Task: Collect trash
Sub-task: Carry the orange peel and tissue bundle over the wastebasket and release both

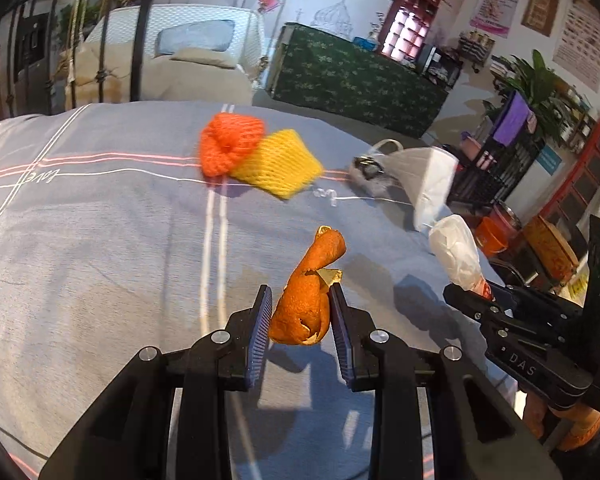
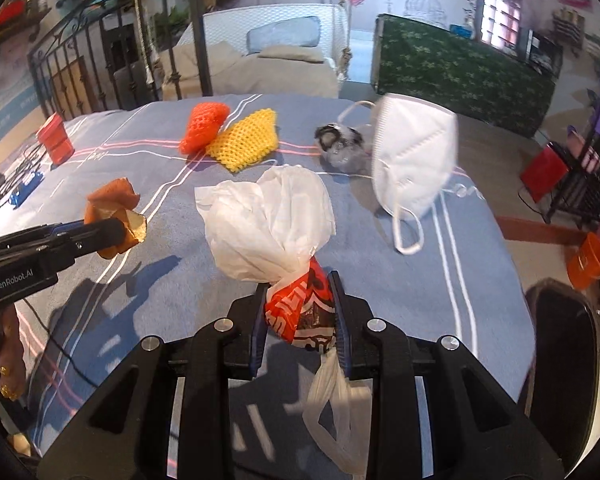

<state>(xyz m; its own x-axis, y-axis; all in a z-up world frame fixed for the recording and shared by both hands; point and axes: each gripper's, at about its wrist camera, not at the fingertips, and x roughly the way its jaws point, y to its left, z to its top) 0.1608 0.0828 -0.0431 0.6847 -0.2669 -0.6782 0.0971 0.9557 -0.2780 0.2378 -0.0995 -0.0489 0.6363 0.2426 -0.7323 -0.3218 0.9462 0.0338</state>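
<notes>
Left gripper (image 1: 298, 304): jaws narrowed onto orange peel (image 1: 306, 296), lifted clear of bed (image 1: 100, 240).
Right gripper (image 2: 298, 304): jaws pinched on neck of white plastic bag (image 2: 268, 220); red printed wrapper (image 2: 300, 312) sits btwn pads, bag tail hangs below.
Peel handling: light, curled, semi-stiff, prob. brittle at edges; grip mid-body, gentle squeeze.
Bag handling: thin, soft, slippery film; hold at bunched neck, else likely slips.
Bag contents: can't tell, opaque; looks puffed.
Trash left on bed: orange foam net (image 1: 230, 144) touching yellow foam net (image 1: 278, 164); white face mask (image 2: 414, 160); crumpled dark/clear wrapper (image 2: 340, 144) just beside mask.
Nets/mask: v. light, squashy; take anywhere, mask by body or ear loop.
Bin: none identified w/ certainty in either view.
</notes>
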